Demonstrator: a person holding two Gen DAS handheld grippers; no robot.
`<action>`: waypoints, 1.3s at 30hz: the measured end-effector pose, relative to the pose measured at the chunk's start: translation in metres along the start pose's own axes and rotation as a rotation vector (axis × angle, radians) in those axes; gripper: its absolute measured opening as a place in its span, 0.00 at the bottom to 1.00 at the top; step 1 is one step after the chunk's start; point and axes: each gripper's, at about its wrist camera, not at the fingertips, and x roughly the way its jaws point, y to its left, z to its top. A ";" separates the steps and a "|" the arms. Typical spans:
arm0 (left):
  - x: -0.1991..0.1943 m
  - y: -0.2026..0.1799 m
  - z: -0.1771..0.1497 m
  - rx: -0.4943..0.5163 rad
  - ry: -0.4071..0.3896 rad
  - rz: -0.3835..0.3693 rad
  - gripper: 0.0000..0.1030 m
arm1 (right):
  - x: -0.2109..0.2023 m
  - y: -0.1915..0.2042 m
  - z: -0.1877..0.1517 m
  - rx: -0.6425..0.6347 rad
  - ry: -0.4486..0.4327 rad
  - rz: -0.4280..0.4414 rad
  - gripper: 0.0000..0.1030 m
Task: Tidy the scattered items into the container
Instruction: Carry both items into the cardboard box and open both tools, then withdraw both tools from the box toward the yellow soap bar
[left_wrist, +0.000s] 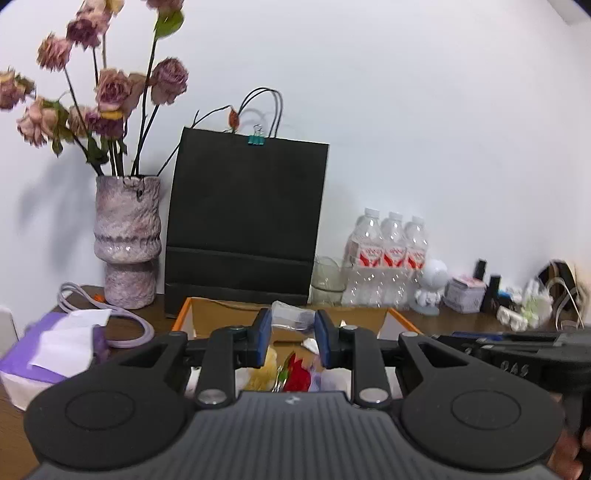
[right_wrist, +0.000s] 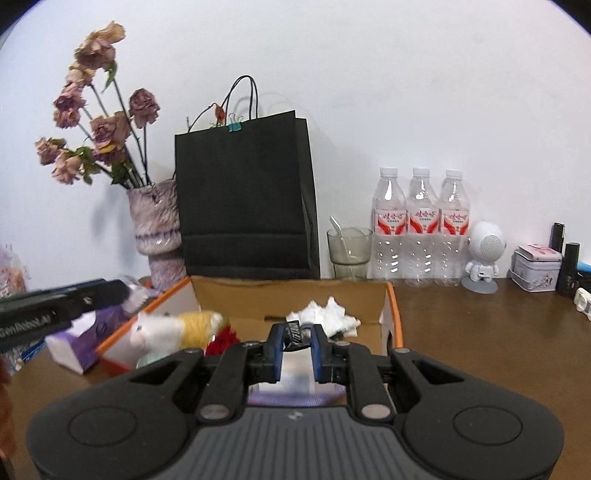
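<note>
— Nearest in the right wrist view, right tongs (right_wrist: 297, 352) are clenched on a black packet (right_wrist: 294, 335) with white lettering; I cannot make the word out. What else can be read?

— Three water bottles (right_wrist: 421, 225) carry red-and-white labels, too blurred to read. Left tongs' body crosses that view at the left edge, with partial white print, cut off.

— And the left tongs (left_wrist: 293, 341)?

— Jaws stand apart with a clear plastic bag (left_wrist: 292, 317) between the pads; whether they touch it, I cannot tell.

— Where do the items lie?

— Inside the orange-edged cardboard box (right_wrist: 288, 301) on the counter (right_wrist: 480, 332): a white-and-yellow plush toy (right_wrist: 173, 330), something red (left_wrist: 296, 376), crumpled white paper (right_wrist: 325, 314). The black packet hangs over the box's near side. A black paper bag (right_wrist: 243, 199) hides the wall behind.
</note>
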 end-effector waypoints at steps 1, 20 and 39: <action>0.007 0.001 -0.001 -0.016 0.005 0.001 0.25 | 0.007 0.001 0.002 0.000 0.002 -0.004 0.14; 0.057 0.023 -0.029 -0.027 0.173 0.063 0.99 | 0.060 -0.016 -0.013 0.028 0.088 -0.047 0.99; 0.016 0.052 0.000 -0.062 0.101 0.121 1.00 | 0.034 -0.041 -0.003 0.074 0.071 -0.076 1.00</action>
